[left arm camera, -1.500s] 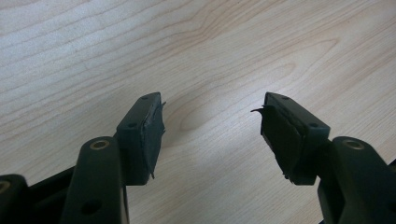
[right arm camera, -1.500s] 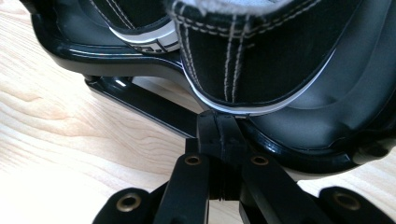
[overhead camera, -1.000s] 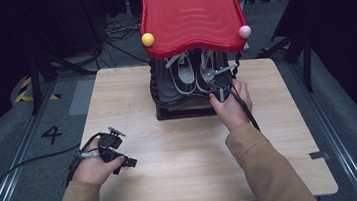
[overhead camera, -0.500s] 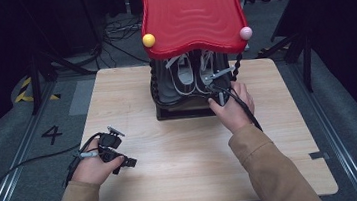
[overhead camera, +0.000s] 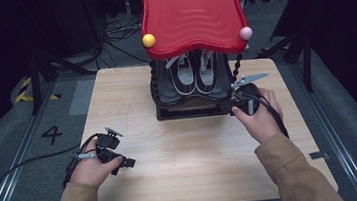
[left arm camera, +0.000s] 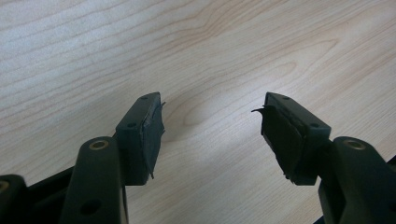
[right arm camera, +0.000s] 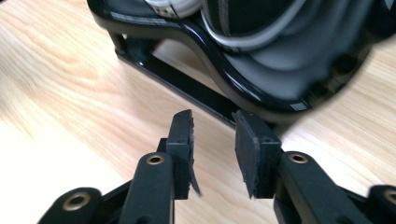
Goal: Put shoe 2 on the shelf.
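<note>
High view: a black rack (overhead camera: 187,110) with a red wavy top (overhead camera: 191,13) holds a pair of shoes (overhead camera: 195,73) at the table's (overhead camera: 183,165) far middle. It looks rigid and glossy, probably slippery, so I'd grab the base bar.

Left gripper view: left gripper (left arm camera: 212,128) is wide open, empty, with loads of bare wood around.

Right gripper view: right gripper (right arm camera: 214,140) is partly open, holding nothing, just beside the rack's near right corner.

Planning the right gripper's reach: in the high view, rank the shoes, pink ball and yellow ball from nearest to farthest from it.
From the right gripper:
1. Shoes, on the black rack's lower shelf, just beyond it.
2. Pink ball, red top's right corner.
3. Yellow ball, red top's left corner.
</note>
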A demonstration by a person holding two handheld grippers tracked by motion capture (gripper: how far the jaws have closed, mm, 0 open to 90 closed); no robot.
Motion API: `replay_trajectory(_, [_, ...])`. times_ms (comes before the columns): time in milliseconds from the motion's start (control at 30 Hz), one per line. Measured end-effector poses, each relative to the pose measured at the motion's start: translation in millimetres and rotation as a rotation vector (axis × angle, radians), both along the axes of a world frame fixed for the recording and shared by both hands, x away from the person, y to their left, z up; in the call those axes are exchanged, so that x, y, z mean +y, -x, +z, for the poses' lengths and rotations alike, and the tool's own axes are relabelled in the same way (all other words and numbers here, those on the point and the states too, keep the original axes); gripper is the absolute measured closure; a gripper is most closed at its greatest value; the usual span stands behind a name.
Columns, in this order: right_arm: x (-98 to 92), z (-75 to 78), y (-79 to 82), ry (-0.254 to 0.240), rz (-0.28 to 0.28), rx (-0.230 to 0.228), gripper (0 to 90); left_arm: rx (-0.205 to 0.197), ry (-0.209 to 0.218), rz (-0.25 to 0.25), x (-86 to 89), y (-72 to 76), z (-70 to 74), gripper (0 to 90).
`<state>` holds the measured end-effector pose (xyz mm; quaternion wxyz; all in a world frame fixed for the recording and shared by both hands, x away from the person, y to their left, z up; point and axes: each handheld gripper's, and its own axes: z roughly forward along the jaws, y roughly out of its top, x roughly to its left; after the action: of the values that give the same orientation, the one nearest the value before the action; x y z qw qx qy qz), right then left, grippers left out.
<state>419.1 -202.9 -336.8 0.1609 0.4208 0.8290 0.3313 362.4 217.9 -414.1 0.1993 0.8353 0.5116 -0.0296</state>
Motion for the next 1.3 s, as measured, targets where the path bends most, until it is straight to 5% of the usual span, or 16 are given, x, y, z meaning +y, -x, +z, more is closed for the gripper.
replay_trajectory(200, [-33.3, -3.4, 10.5, -0.014, 0.013, 0.02, 60.5, -0.025, 0.005, 0.0, 2.1, 1.7, 2.1, 39.1])
replay_trajectory(667, [-78.8, -12.3, 30.2, -0.022, 0.033, 0.038, 50.6, -0.055, 0.017, -0.001, 2.8, 3.6, 6.0, 38.4])
replay_trajectory(800, [-93.5, -17.2, 37.4, -0.06, 0.051, 0.061, 49.0, -0.067, 0.035, 0.004, 9.7, 5.9, 10.6, 37.9])
replay_trajectory(867, [-103.5, -22.3, 41.6, -0.149, 0.054, 0.05, 48.2, -0.073, 0.039, 0.019, 13.6, 7.0, 12.2, 37.9])
replay_trajectory(933, [-105.3, -23.8, 40.9, -0.161, 0.046, 0.061, 48.1, -0.081, 0.039, 0.022, 16.6, 8.0, 13.5, 37.7])
replay_trajectory(1300, [-127.7, -45.3, 38.1, -0.074, 0.018, 0.064, 42.7, -0.132, 0.041, 0.022, 20.5, 5.9, 11.3, 35.7])
